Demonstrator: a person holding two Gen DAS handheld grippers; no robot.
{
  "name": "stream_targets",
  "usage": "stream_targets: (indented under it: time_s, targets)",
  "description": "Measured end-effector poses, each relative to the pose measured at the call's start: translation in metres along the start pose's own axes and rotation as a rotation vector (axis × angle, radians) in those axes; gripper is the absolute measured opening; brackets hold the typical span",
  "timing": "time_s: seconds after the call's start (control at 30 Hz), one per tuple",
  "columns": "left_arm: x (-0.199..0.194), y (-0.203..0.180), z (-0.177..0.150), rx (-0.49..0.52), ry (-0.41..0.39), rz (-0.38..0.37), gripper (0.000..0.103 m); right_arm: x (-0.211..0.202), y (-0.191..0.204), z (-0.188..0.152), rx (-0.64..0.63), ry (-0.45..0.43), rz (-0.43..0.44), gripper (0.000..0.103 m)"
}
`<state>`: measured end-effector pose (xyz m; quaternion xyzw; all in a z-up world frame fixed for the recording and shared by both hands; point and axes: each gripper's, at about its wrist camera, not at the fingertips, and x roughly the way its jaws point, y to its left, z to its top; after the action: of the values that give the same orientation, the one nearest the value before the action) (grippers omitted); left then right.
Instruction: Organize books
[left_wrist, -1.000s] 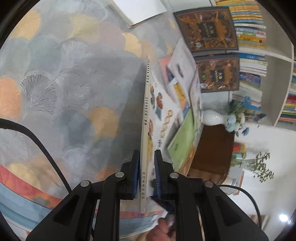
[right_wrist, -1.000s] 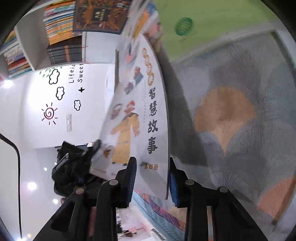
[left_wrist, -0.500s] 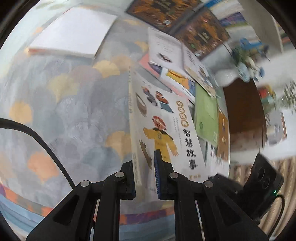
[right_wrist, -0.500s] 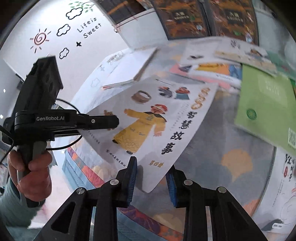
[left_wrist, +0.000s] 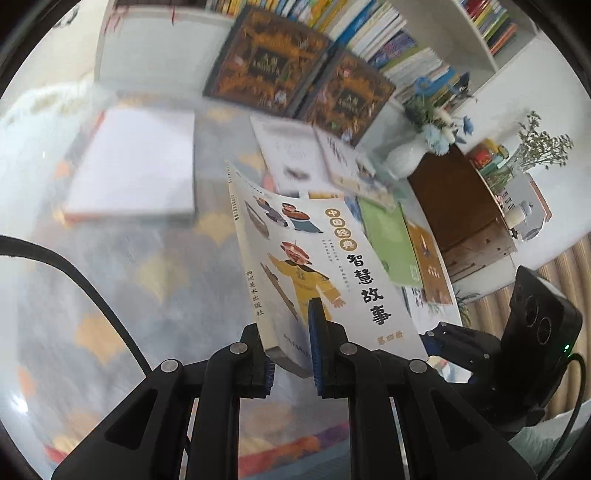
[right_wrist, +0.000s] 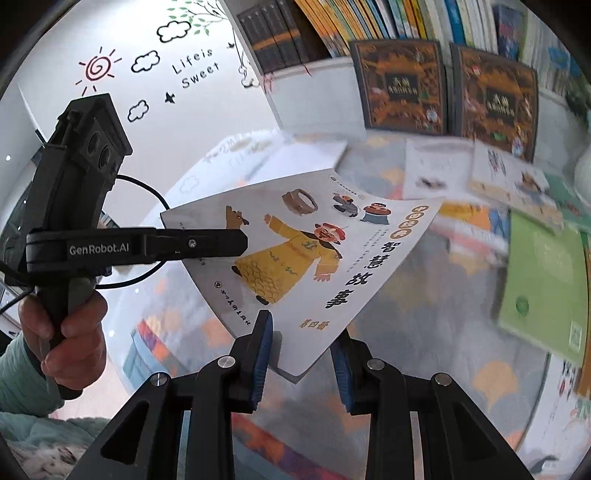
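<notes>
A white story book (left_wrist: 332, 258) with a yellow-robed figure on its cover hangs above the patterned rug, cover up and slightly bowed. My left gripper (left_wrist: 290, 332) is shut on its near corner by the spine, and from the right wrist view the left gripper (right_wrist: 221, 242) reaches in sideways onto the book (right_wrist: 314, 251). My right gripper (right_wrist: 301, 332) holds the other near corner, which crosses slantwise between the jaws: one finger over the cover, one under it. In the left wrist view the right gripper (left_wrist: 436, 334) sits at that corner. A hand (right_wrist: 70, 325) grips the left tool.
Several books lie spread on the rug, among them a green one (left_wrist: 391, 243) and a white one (left_wrist: 136, 166). Two dark ornate books (right_wrist: 399, 85) lean against a full bookshelf. A white vase (left_wrist: 406, 158) and a brown cabinet (left_wrist: 454, 206) stand at the right.
The book has swung from standing on edge to lying cover-up. Both grippers rolled with it and rose, and the views now tilt toward the bookshelf.
</notes>
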<state>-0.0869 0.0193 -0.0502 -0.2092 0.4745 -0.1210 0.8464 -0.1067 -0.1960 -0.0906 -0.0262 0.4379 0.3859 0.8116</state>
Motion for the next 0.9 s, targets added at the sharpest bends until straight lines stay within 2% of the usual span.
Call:
stream_targets:
  time_s: [0.27,0.4,0.57,0.73,0.9]
  targets:
    - [-0.029,0.062,0.054,-0.004,-0.111,0.050,0.012,0.048,0.027,0.075,-0.076,-0.028,0.018,0.030]
    - [-0.021,0.095,0.081,0.002,-0.140,0.098,0.013,0.094,0.027,0.119,-0.106,0.005,0.048,0.030]
    - [0.000,0.148,0.109,-0.072,-0.161,0.103,0.013,0.147,0.019,0.163,-0.104,0.072,0.084,0.030]
    - [0.025,0.184,0.119,-0.140,-0.123,0.073,0.014,0.179,0.011,0.182,-0.077,0.115,0.077,0.030]
    - [0.035,0.195,0.116,-0.162,-0.092,0.035,0.014,0.197,0.001,0.181,-0.024,0.159,0.076,0.030]
